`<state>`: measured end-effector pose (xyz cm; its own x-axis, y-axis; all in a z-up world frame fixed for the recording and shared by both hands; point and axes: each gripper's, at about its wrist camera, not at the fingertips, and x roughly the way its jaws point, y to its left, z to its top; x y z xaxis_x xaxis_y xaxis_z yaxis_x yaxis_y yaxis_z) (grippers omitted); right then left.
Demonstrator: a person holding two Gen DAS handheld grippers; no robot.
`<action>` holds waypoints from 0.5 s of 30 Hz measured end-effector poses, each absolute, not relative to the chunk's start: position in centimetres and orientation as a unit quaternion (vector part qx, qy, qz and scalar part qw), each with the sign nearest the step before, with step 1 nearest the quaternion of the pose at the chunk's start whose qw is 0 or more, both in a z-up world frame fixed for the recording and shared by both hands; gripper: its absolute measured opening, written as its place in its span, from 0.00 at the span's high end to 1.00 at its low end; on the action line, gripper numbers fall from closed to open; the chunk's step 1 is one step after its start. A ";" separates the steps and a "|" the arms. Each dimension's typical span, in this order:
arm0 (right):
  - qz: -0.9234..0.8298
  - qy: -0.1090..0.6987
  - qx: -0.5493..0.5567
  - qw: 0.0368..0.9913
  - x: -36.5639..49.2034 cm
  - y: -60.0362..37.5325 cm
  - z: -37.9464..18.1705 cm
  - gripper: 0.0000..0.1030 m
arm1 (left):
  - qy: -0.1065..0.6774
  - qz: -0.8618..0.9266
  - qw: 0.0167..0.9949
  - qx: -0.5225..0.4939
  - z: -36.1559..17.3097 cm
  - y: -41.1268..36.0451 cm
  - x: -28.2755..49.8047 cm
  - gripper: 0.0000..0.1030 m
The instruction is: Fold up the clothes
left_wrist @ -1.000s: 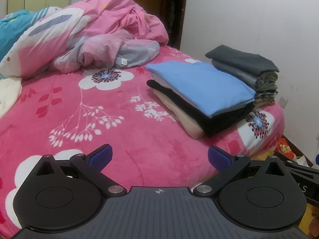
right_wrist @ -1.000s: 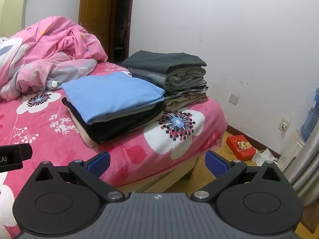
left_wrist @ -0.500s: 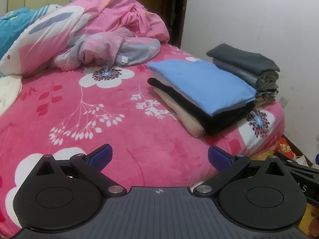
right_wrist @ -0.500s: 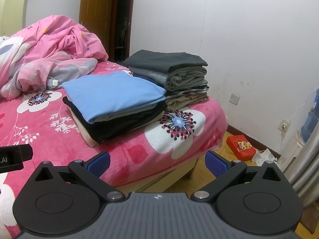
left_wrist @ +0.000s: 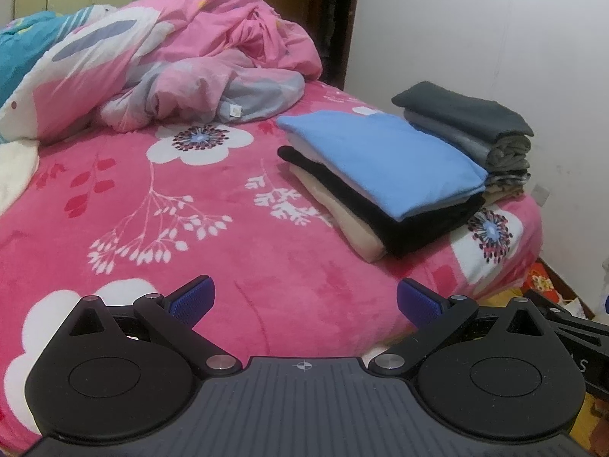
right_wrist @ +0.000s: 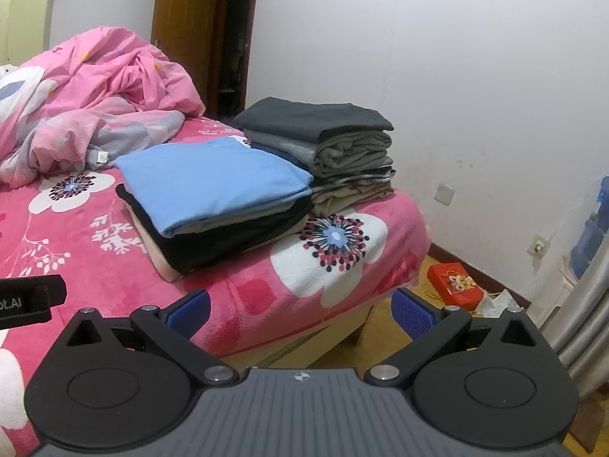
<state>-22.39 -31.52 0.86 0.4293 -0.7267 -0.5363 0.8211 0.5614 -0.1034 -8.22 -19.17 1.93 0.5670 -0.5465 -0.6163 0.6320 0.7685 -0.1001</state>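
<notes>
Two stacks of folded clothes lie on the bed's right corner. The nearer stack has a blue garment [left_wrist: 384, 160] on top, over black [left_wrist: 380, 217] and beige layers; it also shows in the right wrist view [right_wrist: 213, 179]. Behind it a taller stack carries a dark grey garment [left_wrist: 464, 114] [right_wrist: 312, 118] on top. My left gripper [left_wrist: 304, 301] is open and empty, held above the bed's front edge, well short of the stacks. My right gripper [right_wrist: 300, 306] is open and empty, over the bed's front corner.
The bed has a pink flowered blanket [left_wrist: 171, 228]. A crumpled pink duvet [left_wrist: 182, 61] is heaped at the back left. A white wall [right_wrist: 475, 76] runs on the right. A red box [right_wrist: 455, 282] and litter lie on the floor by the wall.
Both views have shifted slightly, with the bed and stacks drifting a little right and up in frame. Both grippers stay open and empty.
</notes>
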 end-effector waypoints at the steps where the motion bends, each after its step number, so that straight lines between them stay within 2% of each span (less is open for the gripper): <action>1: -0.462 0.271 0.087 0.840 -22.6 -31.7 0.9 0.00 | 0.325 -0.335 0.882 0.066 1.9 -19.4 -8.3 0.00; 15: -0.483 0.270 0.093 0.828 -24.6 -34.2 0.9 0.00 | 0.326 -0.345 0.877 0.070 1.7 -22.2 -9.6 0.00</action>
<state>-24.64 -34.16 0.91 0.3884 -0.7496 -0.5360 0.8495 0.5166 -0.1069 -9.57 -22.19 1.72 0.5496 -0.5594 -0.6204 0.6509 0.7523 -0.1017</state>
